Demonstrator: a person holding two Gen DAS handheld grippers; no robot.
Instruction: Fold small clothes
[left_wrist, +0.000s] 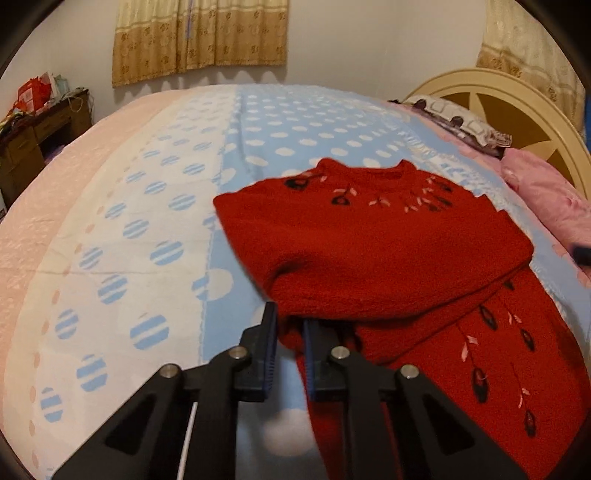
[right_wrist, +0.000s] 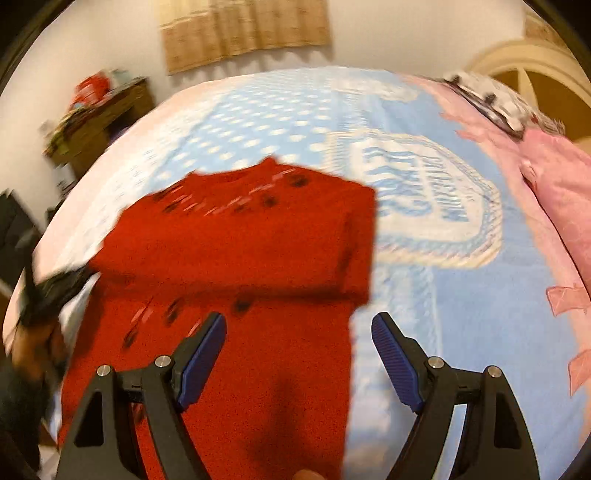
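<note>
So the red sweater (left_wrist: 373, 251) is lying on the bed (left_wrist: 110, 229), on top of a light blue blanket with white polka dots (left_wrist: 295, 125). It's already partly folded: a band of the knit lies across the body just below the neckline, and you can see little embroidered dark buds and pale pink leaves around the collar and down the lower front.

Left gripper (left_wrist: 290, 332) is down at the sweater's near left edge, jaws pinched almost together with a bit of the red knit caught between the blue pads. From the left wrist view it looks like a proper grab on the fabric edge.

Right gripper (right_wrist: 299, 332) is spread wide and has nothing in it. It hangs above the lower right part of the sweater, one finger over the red knit and the other over the blue blanket. That view is pretty smeared, so details are fuzzy.

Around the bed: a cream headboard (left_wrist: 517, 107) on the right with a patterned pillow (left_wrist: 458, 122) and a pink quilt (left_wrist: 546, 199), tan curtains (left_wrist: 199, 37) on the far wall, and a cluttered wooden desk (left_wrist: 40, 129) on the left.
</note>
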